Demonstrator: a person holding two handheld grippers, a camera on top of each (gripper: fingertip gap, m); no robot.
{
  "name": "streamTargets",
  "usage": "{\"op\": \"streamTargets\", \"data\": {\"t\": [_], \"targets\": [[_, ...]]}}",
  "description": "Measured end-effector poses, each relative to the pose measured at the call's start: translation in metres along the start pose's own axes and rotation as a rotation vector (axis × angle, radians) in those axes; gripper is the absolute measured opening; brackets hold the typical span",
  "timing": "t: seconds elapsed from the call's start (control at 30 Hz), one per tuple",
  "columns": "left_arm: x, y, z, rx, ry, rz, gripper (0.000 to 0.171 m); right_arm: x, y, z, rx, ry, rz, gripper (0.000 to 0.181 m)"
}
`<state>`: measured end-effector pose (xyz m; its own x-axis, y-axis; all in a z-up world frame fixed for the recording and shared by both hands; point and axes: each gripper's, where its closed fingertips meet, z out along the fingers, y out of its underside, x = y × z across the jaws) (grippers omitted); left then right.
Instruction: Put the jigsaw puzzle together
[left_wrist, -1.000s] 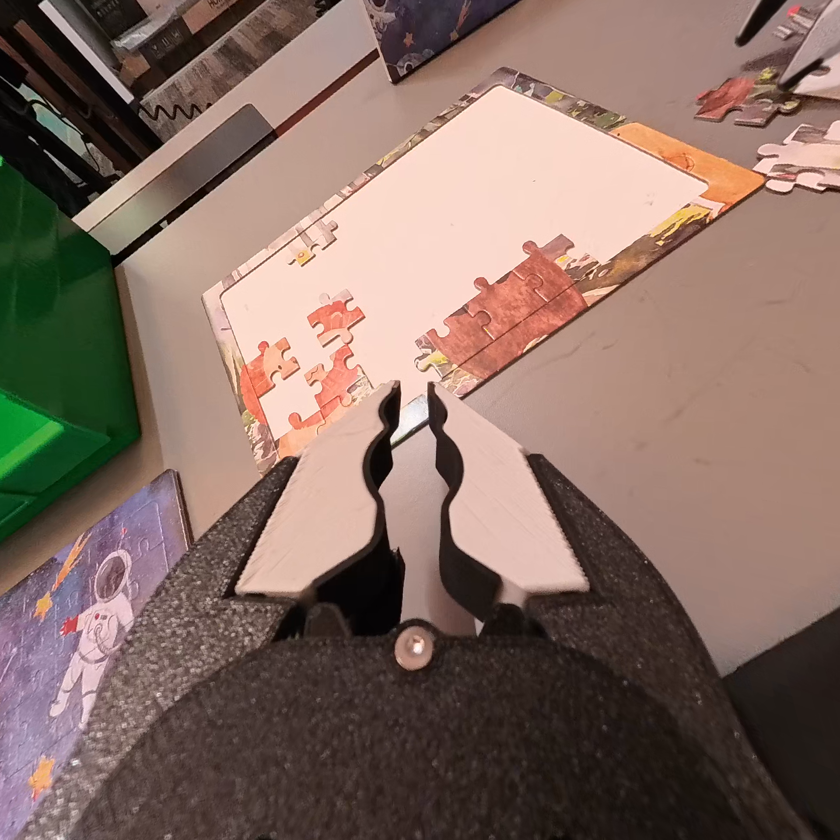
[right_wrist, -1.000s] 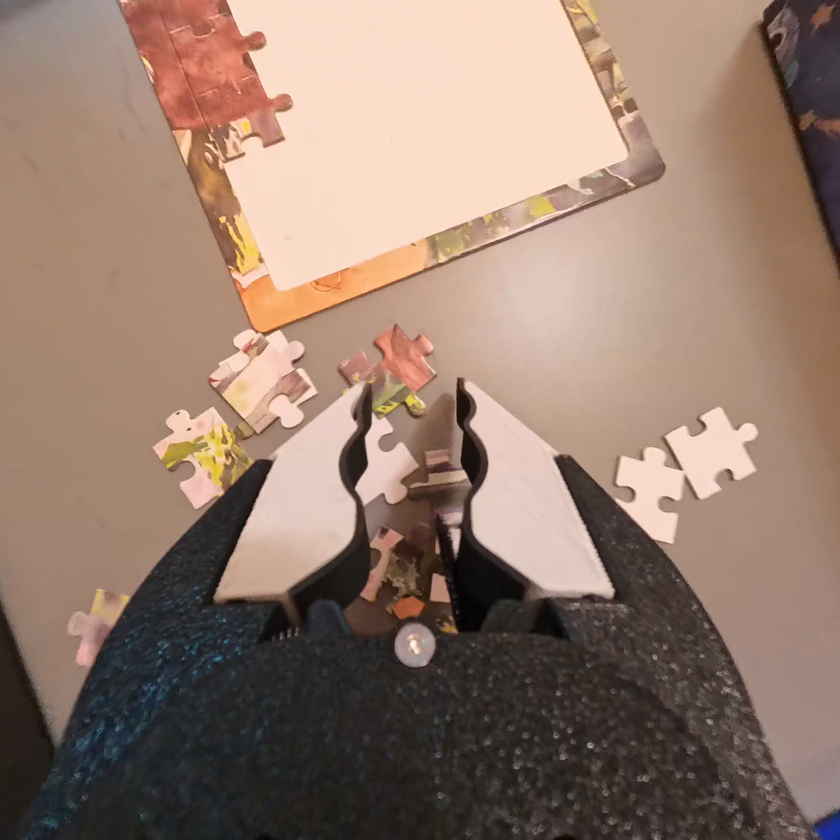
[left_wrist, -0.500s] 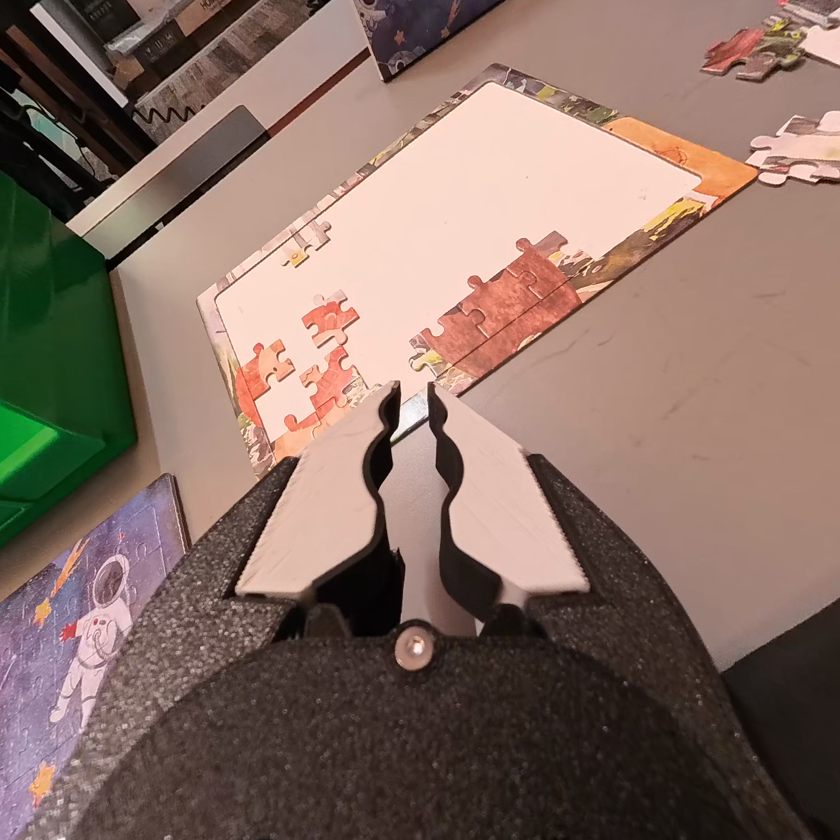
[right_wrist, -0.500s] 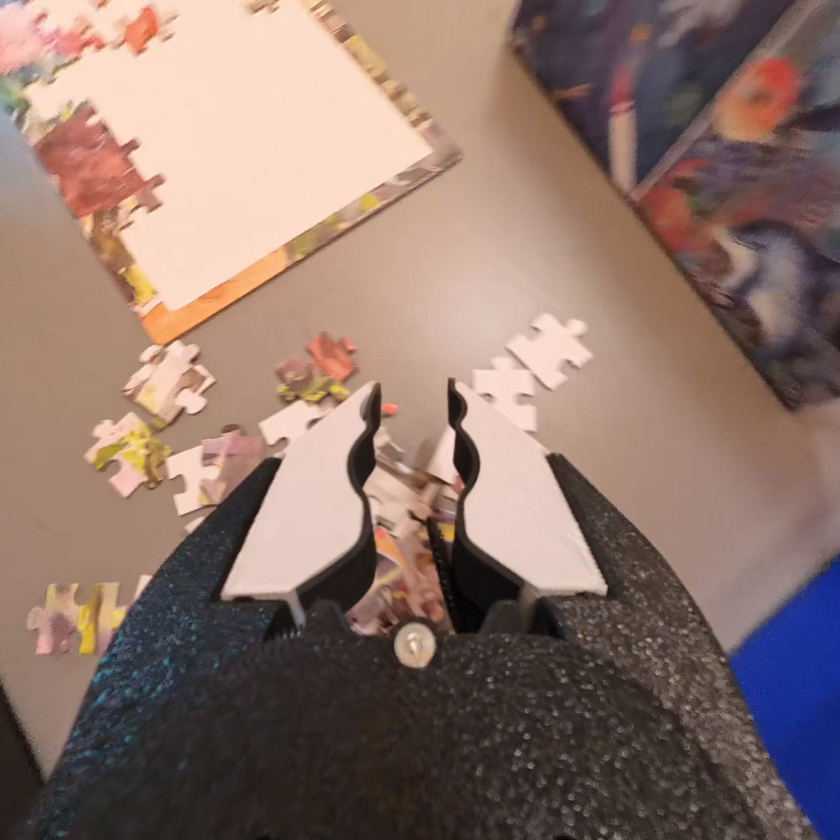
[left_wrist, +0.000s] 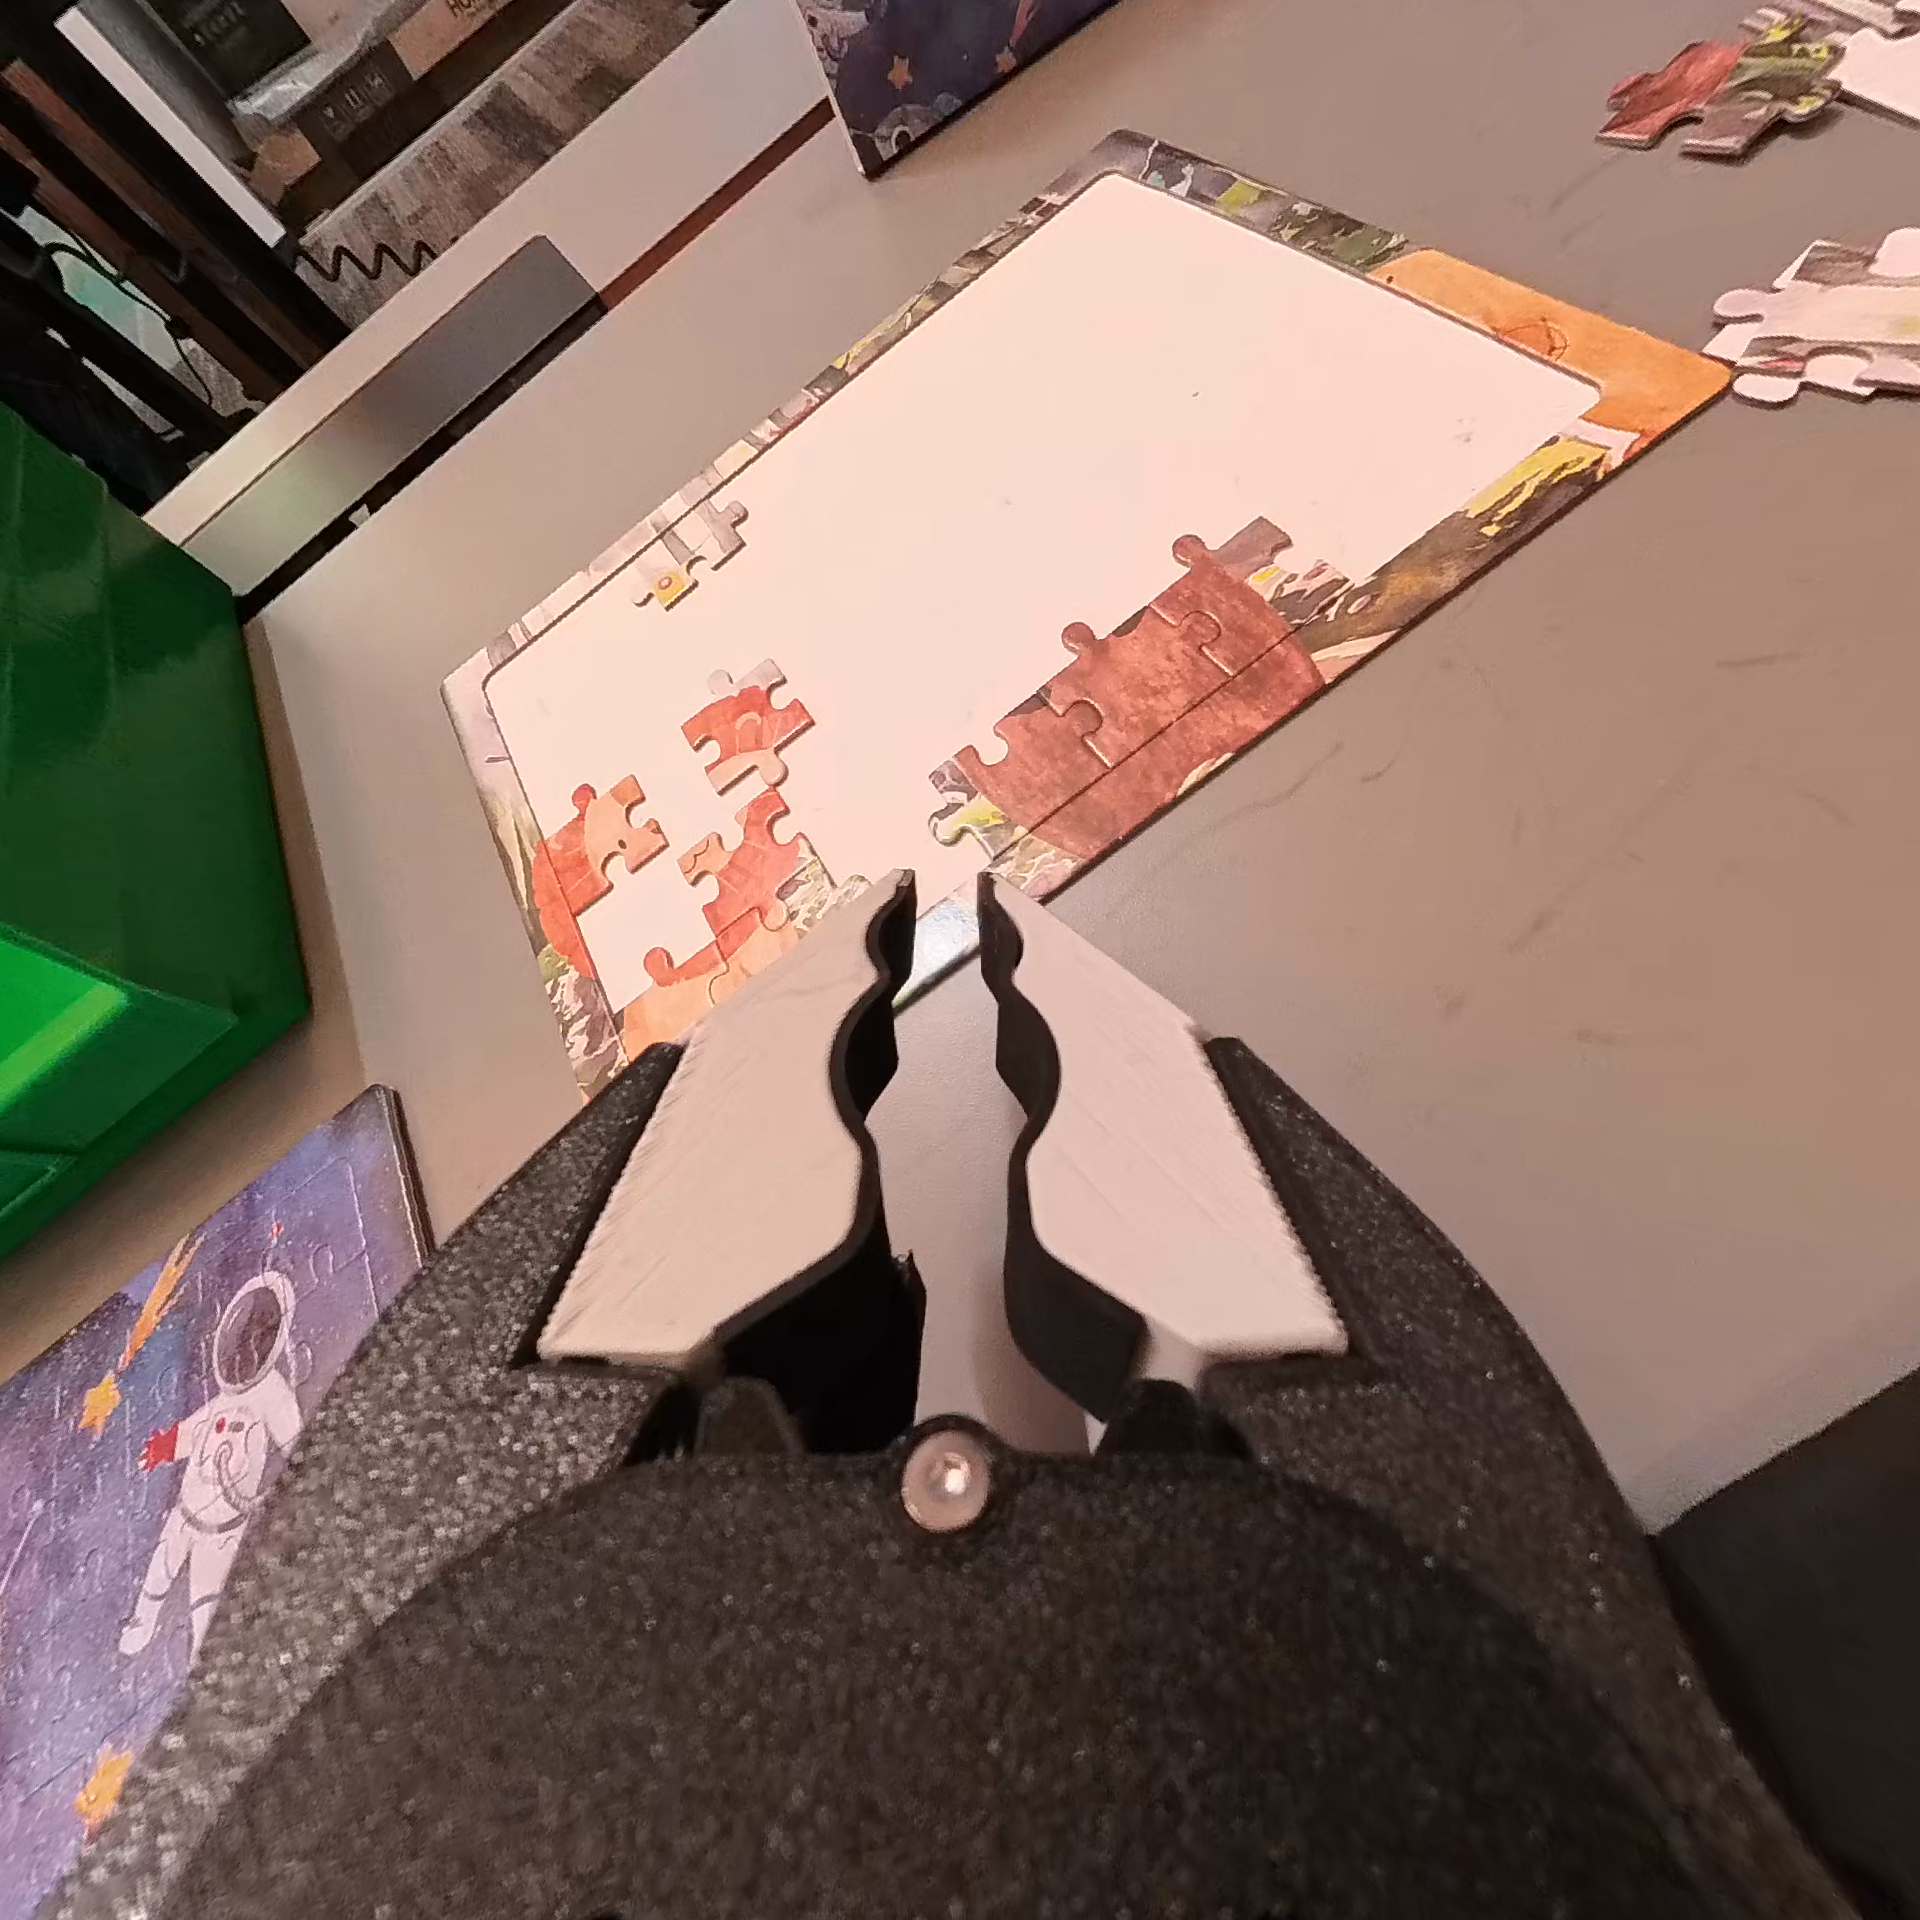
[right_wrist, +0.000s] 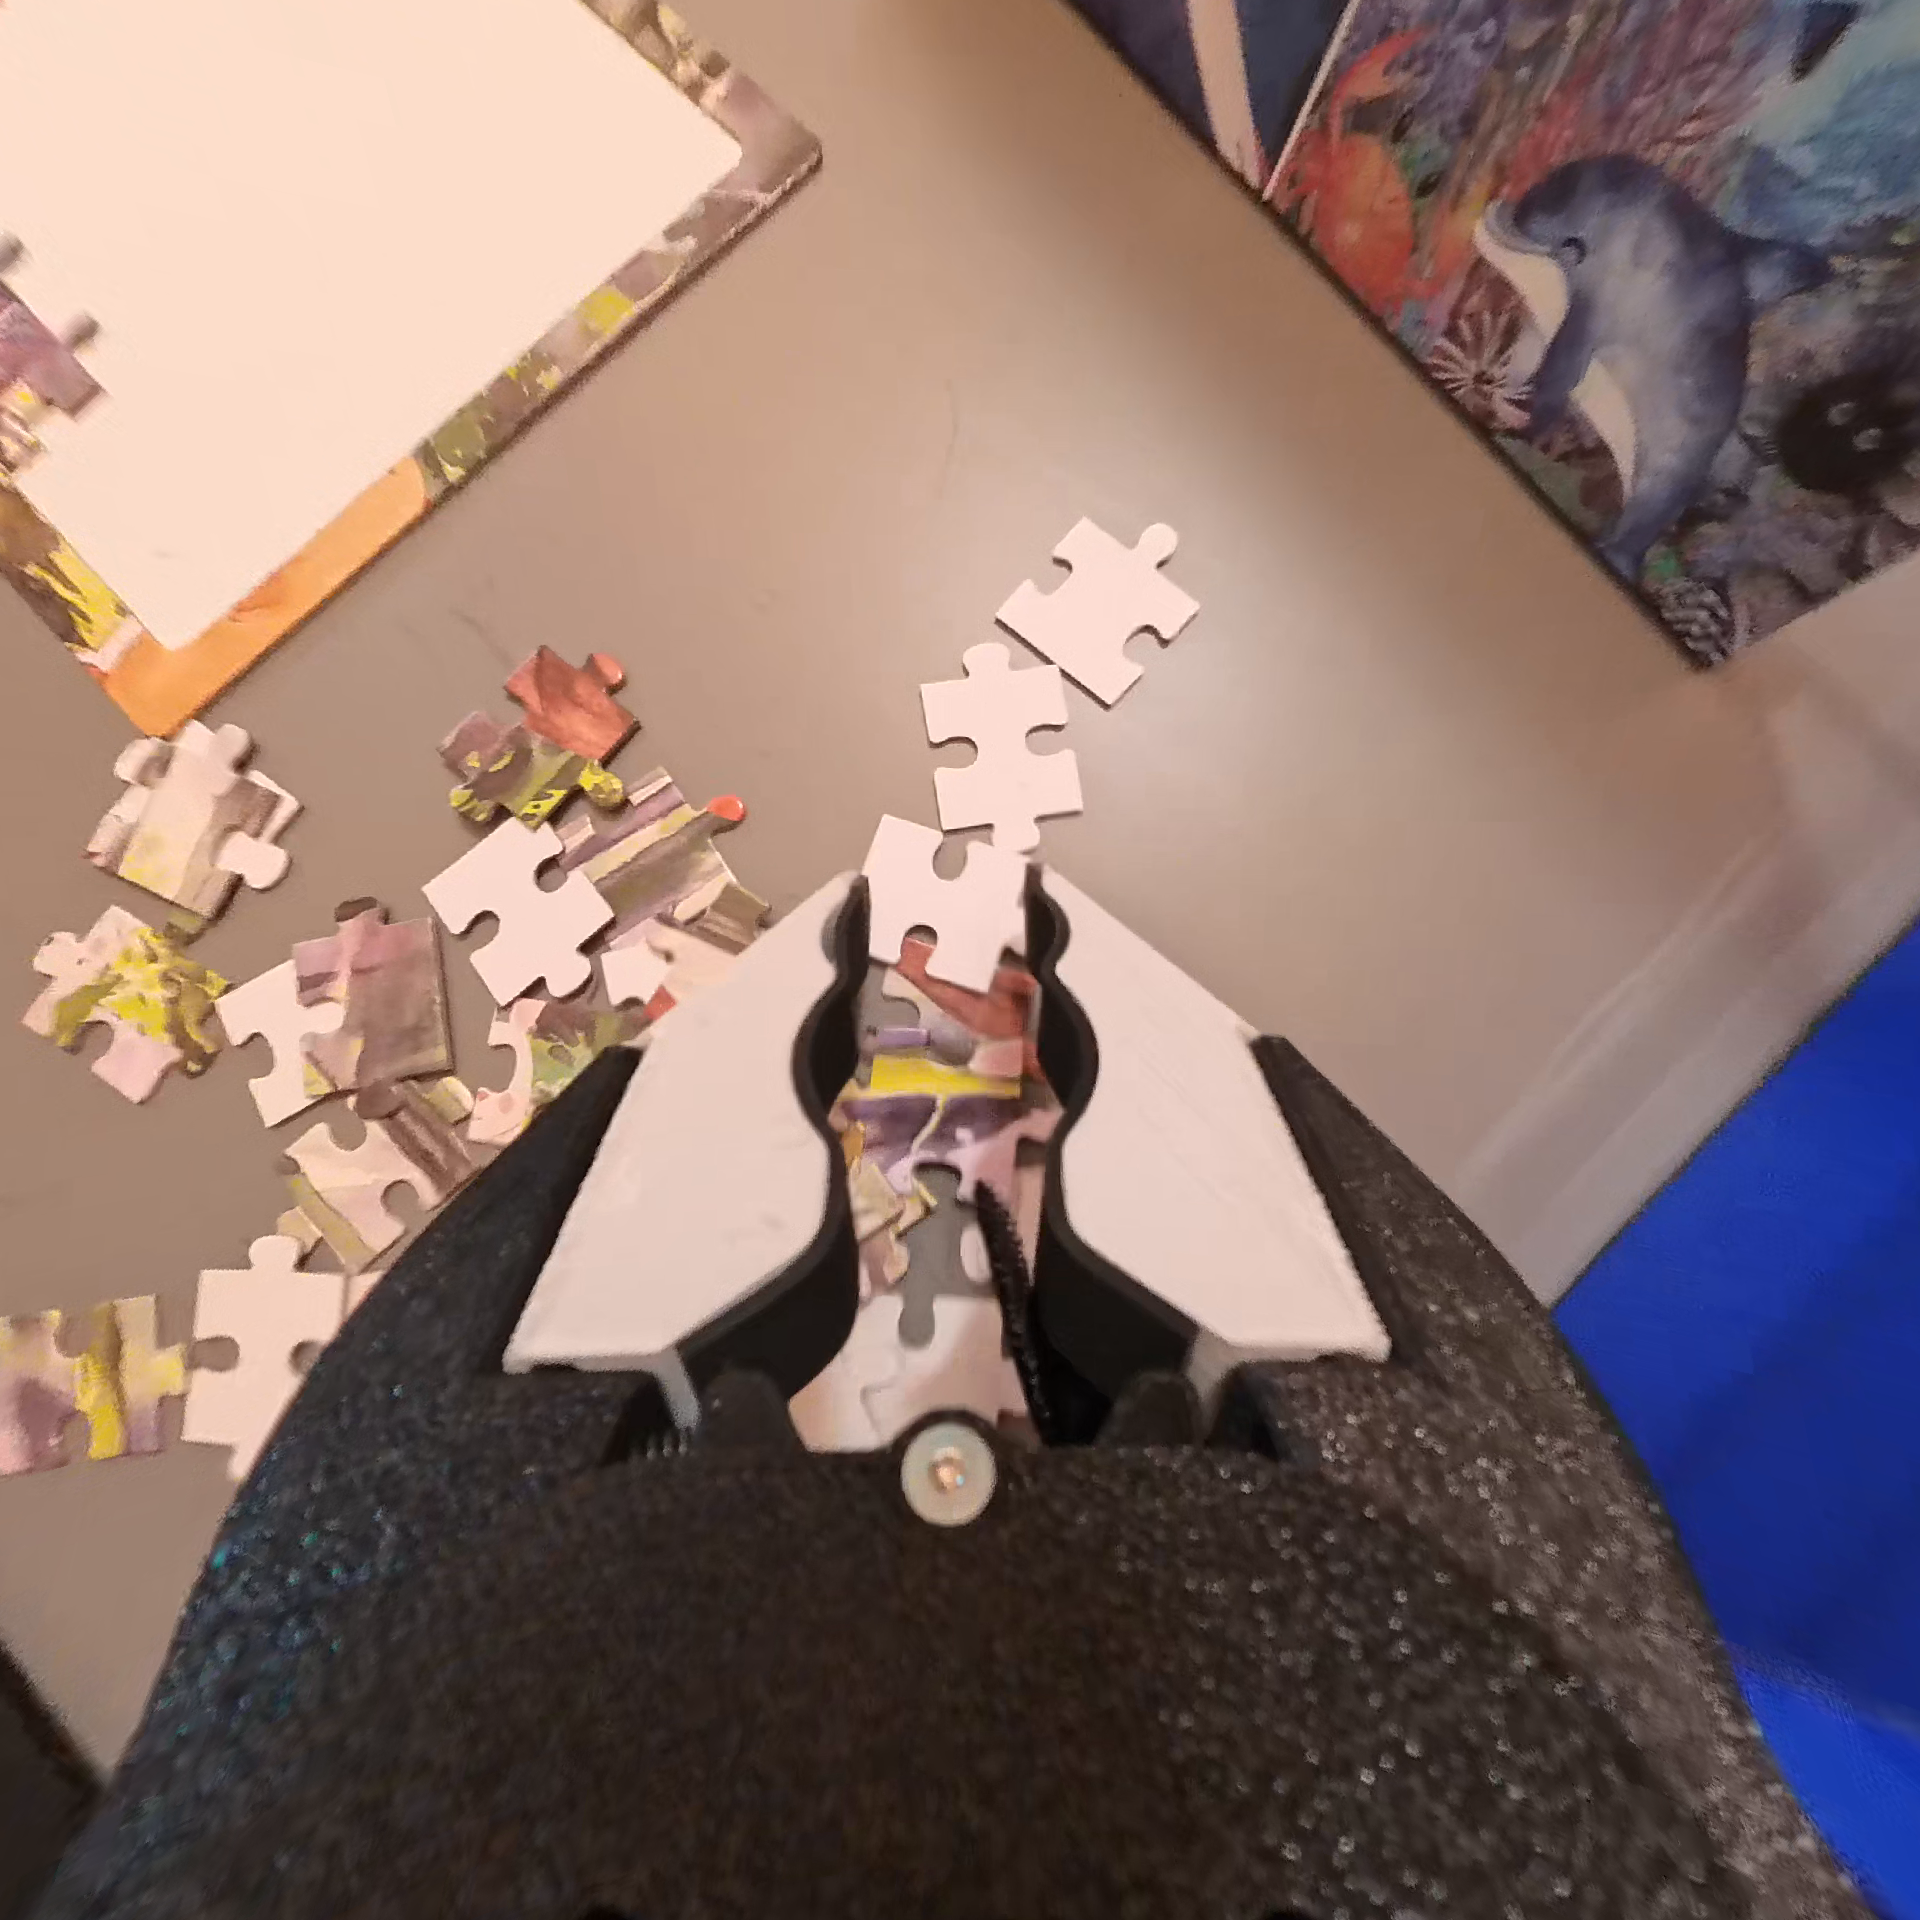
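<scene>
The puzzle tray (left_wrist: 1039, 416) lies on the grey table, its white inside mostly bare. A brown cluster of joined pieces (left_wrist: 1153, 707) sits at its near edge, and several orange pieces (left_wrist: 748, 727) sit at its near left corner. My left gripper (left_wrist: 948, 894) hovers over the tray's near edge, empty, jaws a narrow gap apart. My right gripper (right_wrist: 951, 894) is open over a pile of loose pieces (right_wrist: 343, 997) beside the tray (right_wrist: 364, 260). A face-down white piece (right_wrist: 945, 914) lies between its fingertips. Two more white pieces (right_wrist: 1003, 748) lie just beyond.
A green box (left_wrist: 125, 779) and an astronaut puzzle (left_wrist: 208, 1403) lie left of the tray. A sea-creature picture board (right_wrist: 1610, 312) stands at the far right, with a blue surface (right_wrist: 1766, 1351) below it. More loose pieces (left_wrist: 1829, 332) lie right of the tray.
My right gripper has swung right, away from the tray, and now sits over the white face-down pieces. The left gripper has barely moved.
</scene>
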<state>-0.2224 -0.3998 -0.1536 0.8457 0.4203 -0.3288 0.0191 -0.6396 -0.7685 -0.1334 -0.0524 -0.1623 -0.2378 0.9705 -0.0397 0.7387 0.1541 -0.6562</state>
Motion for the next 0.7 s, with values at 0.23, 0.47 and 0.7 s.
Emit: {"op": "streamTargets", "data": {"t": [0.23,0.47,0.7], "targets": [[-0.003,0.0,0.001,-0.001,-0.001,-0.024,0.011,0.003,0.08,-0.074,-0.021,0.115,0.134,0.031],[-0.002,0.002,0.002,-0.013,-0.008,-0.007,0.011,-0.03,0.123,-0.087,-0.033,0.046,0.118,0.031],[-0.002,0.001,0.001,-0.005,-0.013,-0.002,0.011,-0.001,0.123,-0.087,-0.027,0.201,0.132,0.031]]}}
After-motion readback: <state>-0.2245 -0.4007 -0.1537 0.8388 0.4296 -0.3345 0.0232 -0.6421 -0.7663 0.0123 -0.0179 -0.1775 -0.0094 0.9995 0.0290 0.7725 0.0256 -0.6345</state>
